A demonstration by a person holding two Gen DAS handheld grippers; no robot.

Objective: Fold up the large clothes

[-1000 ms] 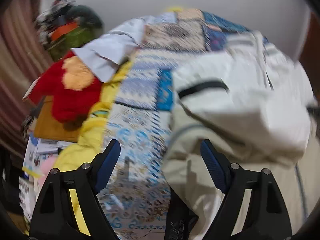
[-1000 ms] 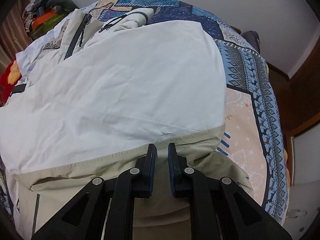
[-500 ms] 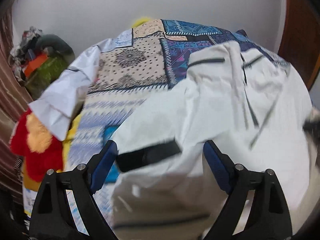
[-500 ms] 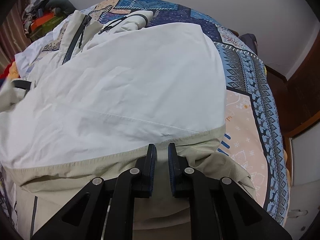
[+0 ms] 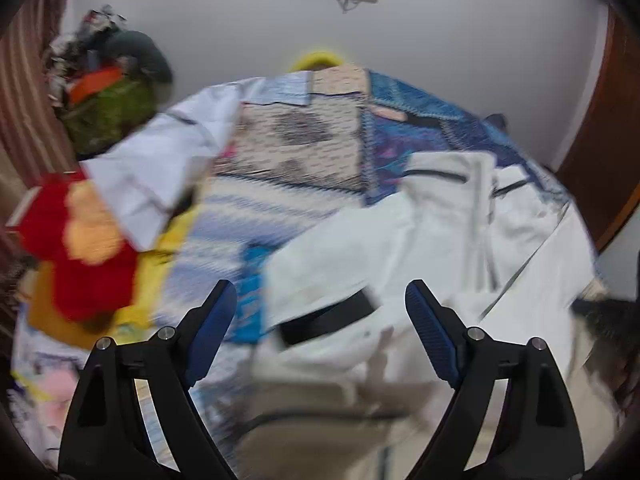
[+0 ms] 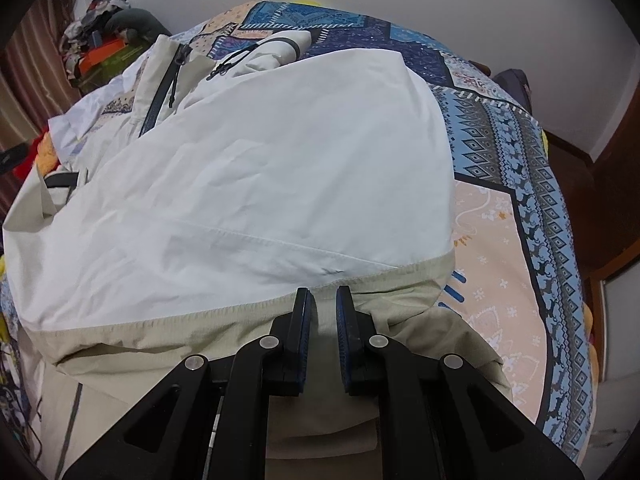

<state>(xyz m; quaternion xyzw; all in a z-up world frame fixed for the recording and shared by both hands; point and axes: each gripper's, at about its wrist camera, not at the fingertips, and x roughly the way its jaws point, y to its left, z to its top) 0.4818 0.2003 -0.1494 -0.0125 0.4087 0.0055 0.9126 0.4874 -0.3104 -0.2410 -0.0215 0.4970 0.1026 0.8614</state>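
We work on a pale jacket (image 6: pixel 248 184) that lies spread across the patterned bedspread (image 6: pixel 516 208), with its zipped collar end towards the far wall and its beige hem band nearest us. One side panel is laid over the body, so the fold appears partly made.

The right gripper (image 6: pixel 320 300) has its jaws nearly closed at the beige hem band (image 6: pixel 168 332). The pads sit at the seam, but we cannot tell whether fabric is pinched between them. We judge that this hand anchors the hem so that the garment does not slide while the other side is worked.

The left gripper (image 5: pixel 320 308) stands wide open with nothing gripped. Its jaws frame the sleeve cuff with the black strap (image 5: pixel 328 320), which lies on the jacket beyond the pads. The view is blurred. We judge that the open stance prepares a fresh grasp.

A pile of other clothes (image 5: pixel 104 92) sits at the bed's far left corner, clear of the fold area.
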